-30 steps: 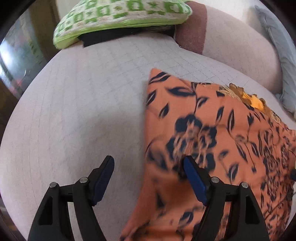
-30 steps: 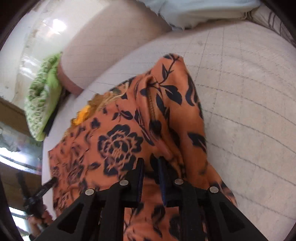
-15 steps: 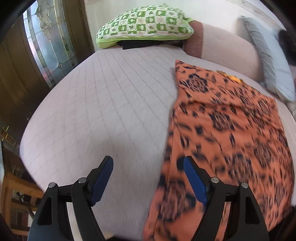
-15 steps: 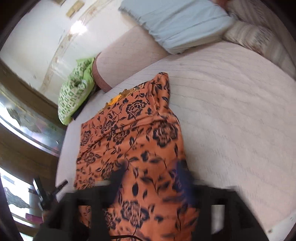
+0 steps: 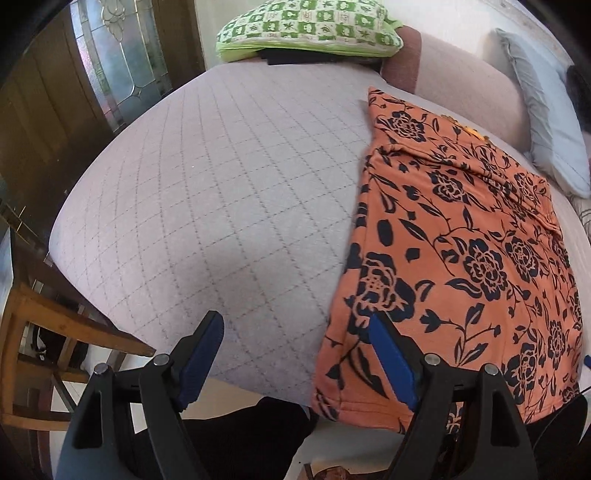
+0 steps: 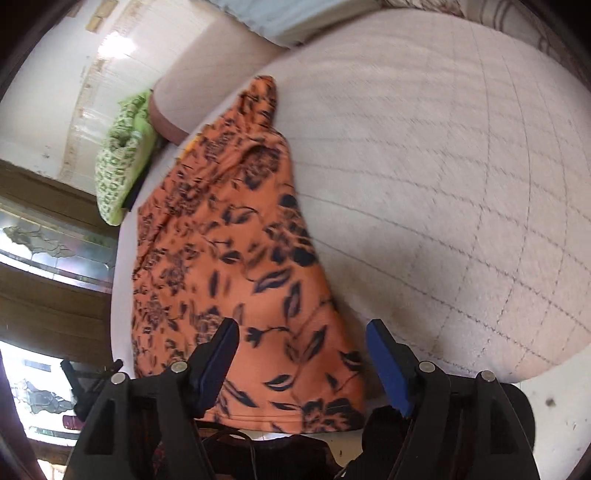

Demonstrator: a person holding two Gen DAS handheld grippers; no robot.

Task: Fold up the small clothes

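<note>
The orange cloth (image 5: 454, 236) with black flowers lies spread flat on the quilted bed (image 5: 229, 192), filling the right half of the left wrist view and running from upper centre to lower centre in the right wrist view (image 6: 229, 258). Its near hem hangs just over the bed's front edge.

The left gripper (image 5: 295, 354) sits at the bottom of its frame, jaws spread wide, nothing between them; its right finger overlaps the cloth's lower left corner in the picture. The right gripper (image 6: 303, 362) is at the bottom of its frame with jaws spread over the cloth's near hem, having just opened; its pads do not press the cloth.

A green checked pillow (image 5: 310, 29) rests at the top centre, a pale blue pillow (image 5: 546, 122) at the upper right.
</note>
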